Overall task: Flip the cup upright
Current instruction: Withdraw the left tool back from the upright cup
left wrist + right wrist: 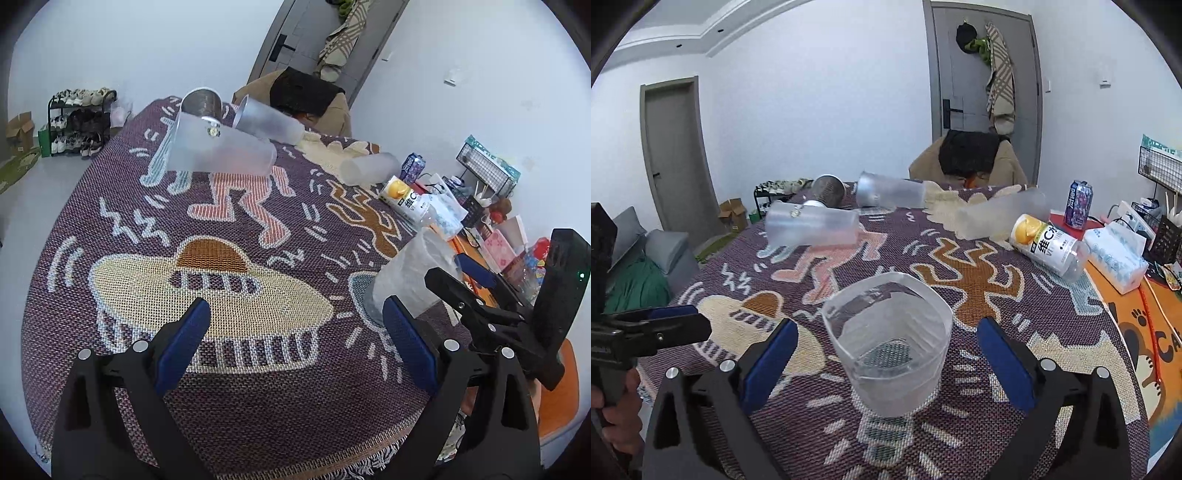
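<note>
The frosted cup [888, 343] stands upright on the patterned tabletop [997, 406], between the spread fingers of my right claw [886, 354], untouched. My left claw [295, 343] hangs spread and empty over the cloth, with the cup near its right finger.

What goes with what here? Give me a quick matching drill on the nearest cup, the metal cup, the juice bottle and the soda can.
1. nearest frosted cup
2. metal cup
3. juice bottle
4. soda can

a. lying on its side, orange picture on the label
b. upright, between the open right gripper's fingers
c. standing, purple and blue
d. on its side at the far end, mouth toward the camera

Pairs: 1-b, 2-d, 3-a, 4-c
</note>
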`<action>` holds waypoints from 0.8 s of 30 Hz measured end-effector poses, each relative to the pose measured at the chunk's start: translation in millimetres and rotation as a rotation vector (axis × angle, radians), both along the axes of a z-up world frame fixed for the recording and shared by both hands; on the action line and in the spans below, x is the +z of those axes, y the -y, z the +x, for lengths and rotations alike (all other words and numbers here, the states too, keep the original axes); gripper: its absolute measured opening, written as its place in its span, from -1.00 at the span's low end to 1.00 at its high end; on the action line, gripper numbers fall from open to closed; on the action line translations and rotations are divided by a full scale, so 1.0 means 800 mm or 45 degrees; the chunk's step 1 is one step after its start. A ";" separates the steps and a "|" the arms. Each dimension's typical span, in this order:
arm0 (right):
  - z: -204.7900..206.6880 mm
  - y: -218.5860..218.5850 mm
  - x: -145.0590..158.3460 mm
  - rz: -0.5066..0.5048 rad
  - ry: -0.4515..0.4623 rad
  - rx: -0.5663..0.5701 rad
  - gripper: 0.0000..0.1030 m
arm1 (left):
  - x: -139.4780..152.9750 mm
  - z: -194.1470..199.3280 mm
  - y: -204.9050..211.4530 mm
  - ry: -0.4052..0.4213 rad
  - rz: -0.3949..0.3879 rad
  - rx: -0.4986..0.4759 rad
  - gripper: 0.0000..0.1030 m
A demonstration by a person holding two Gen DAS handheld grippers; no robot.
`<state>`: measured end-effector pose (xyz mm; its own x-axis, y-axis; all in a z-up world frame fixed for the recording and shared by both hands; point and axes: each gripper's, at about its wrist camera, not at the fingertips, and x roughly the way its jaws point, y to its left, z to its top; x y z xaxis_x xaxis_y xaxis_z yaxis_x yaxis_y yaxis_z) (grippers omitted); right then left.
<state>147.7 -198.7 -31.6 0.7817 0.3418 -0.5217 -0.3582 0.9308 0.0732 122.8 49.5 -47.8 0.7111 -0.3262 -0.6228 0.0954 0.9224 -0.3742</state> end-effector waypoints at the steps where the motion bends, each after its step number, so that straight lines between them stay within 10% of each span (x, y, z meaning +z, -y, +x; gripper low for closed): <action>1: -0.002 0.001 0.002 0.003 0.000 0.002 0.85 | 0.002 -0.002 0.000 0.007 0.002 0.000 0.82; 24: -0.091 0.092 0.016 0.168 -0.022 -0.040 0.85 | 0.066 -0.084 0.045 0.306 0.247 0.080 0.89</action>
